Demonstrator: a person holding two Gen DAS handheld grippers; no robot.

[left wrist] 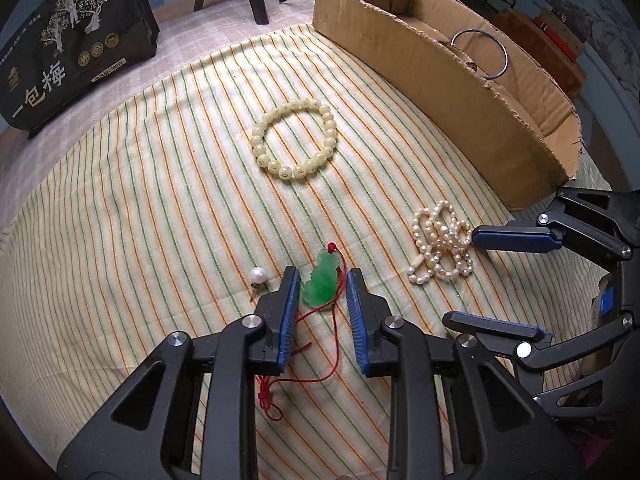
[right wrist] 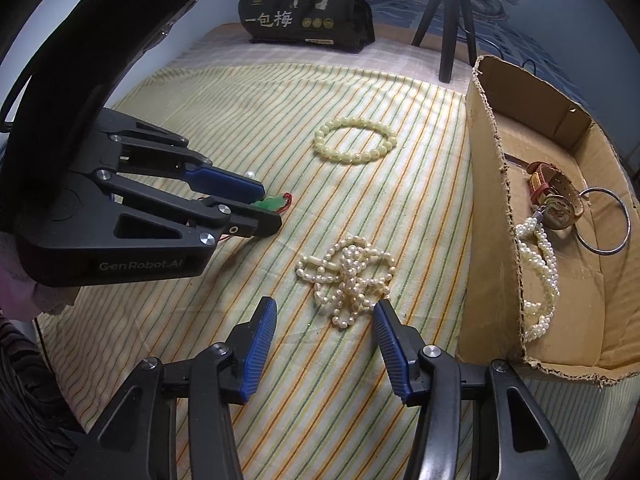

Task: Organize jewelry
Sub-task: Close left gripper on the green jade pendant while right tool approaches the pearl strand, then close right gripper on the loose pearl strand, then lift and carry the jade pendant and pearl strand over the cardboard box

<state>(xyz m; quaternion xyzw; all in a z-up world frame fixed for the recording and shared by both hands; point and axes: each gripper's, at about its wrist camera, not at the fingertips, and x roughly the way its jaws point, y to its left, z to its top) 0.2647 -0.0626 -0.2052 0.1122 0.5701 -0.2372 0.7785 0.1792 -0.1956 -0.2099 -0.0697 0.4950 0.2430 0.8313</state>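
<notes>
A green jade pendant (left wrist: 319, 285) on a red cord (left wrist: 320, 344) lies on the striped cloth between the pads of my left gripper (left wrist: 322, 276), which is open around it. It also shows in the right wrist view (right wrist: 269, 204). A pile of pearl strands (right wrist: 349, 280) lies just ahead of my open right gripper (right wrist: 325, 306); the pile also shows in the left wrist view (left wrist: 440, 246). A pale bead bracelet (left wrist: 295, 139) lies further back. A single pearl earring (left wrist: 257, 274) sits left of the left gripper. The cardboard box (right wrist: 484, 200) holds a watch (right wrist: 554, 194), a metal bangle (right wrist: 604, 220) and a twisted pearl bracelet (right wrist: 538, 280).
A black snack bag (left wrist: 76, 40) stands at the far edge of the table. Tripod legs (right wrist: 450, 20) stand behind the box. The striped cloth (left wrist: 140, 200) covers the table. The box's tall wall (left wrist: 440, 92) stands to the right of the jewelry.
</notes>
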